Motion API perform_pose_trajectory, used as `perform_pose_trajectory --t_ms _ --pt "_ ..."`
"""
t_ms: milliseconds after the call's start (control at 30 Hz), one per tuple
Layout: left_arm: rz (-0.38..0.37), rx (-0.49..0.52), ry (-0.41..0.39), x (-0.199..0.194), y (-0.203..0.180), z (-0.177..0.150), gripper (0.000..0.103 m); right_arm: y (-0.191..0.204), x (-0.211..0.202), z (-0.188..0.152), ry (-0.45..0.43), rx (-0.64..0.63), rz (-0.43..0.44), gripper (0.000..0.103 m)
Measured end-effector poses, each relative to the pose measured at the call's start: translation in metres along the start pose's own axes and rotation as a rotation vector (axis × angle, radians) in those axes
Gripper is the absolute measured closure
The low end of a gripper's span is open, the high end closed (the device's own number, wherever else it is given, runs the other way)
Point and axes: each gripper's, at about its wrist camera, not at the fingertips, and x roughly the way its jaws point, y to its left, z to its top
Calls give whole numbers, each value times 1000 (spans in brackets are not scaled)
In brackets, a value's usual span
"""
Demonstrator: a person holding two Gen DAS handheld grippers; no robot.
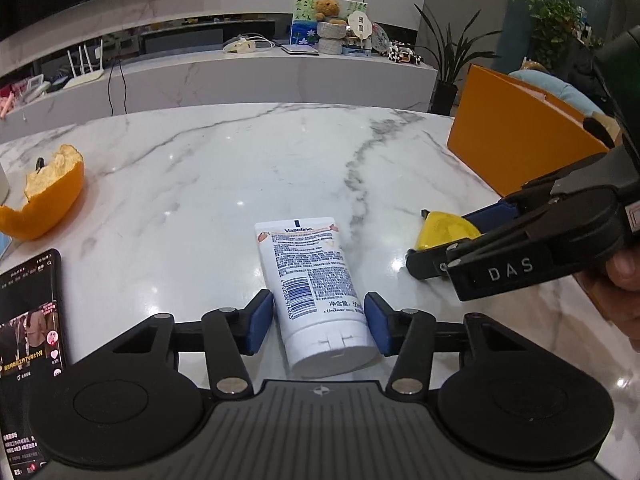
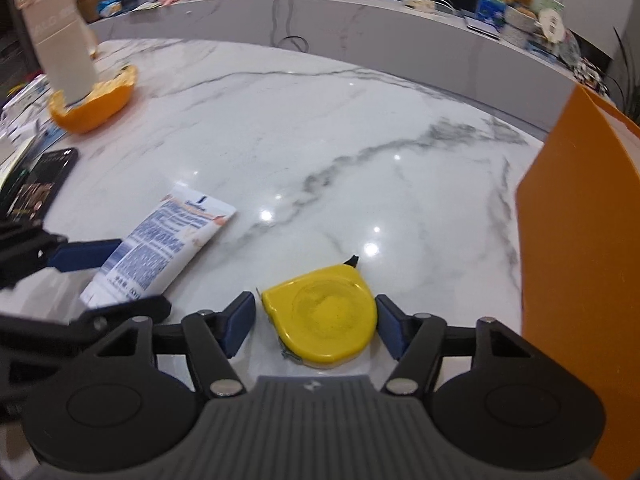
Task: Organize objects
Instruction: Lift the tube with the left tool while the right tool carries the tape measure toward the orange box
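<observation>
**Both claws lined up on their items, neither closed**

We have the left gripper (image 1: 318, 320) low on the marble table (image 1: 224, 160), blue pads apart, straddling the cap end of the Vaseline lotion tube (image 1: 310, 280). The tube lies flat between the pads, crimped end pointing away from the claw. The left pad sits just beside the tube wall; the right pad looks close to touching, contact unclear. No squeeze visible.

Our right gripper (image 2: 316, 322) is also spread, with the yellow tape measure (image 2: 322, 316) lying flat between its pads. There is a small gap on the left pad; the right pad is near or touching the case. Tape tab points forward, away from the claw.

The orange box (image 2: 580, 264) stands to the right of the right claw, probably the drop-off spot, though we can't confirm. Phone (image 1: 30, 340) lies off the left claw's left side, orange peel (image 1: 48, 196) further ahead-left, and a beige bottle (image 2: 60, 40) stands by the peel.

Doing it well, in our judgement:
- Centre each item before closing, so neither pad pushes it sideways.
- Tube is soft: grip near the stiff cap shoulder, close gently.
- Tape measure is round and slick: pads across the widest part, kept level.
- The claws are near each other; lift one first to avoid a clash.
</observation>
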Motion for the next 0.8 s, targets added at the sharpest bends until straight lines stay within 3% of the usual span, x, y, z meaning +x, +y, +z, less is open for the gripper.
perform_pose_trajectory --t_ms 400,800 --pt "-26 -35 10 -7 0 2 46 3 -10 4 -4 -17 2 41" --pt "-37 -48 -68 -32 -11 26 46 -1 -46 20 -67 35 -29 41"
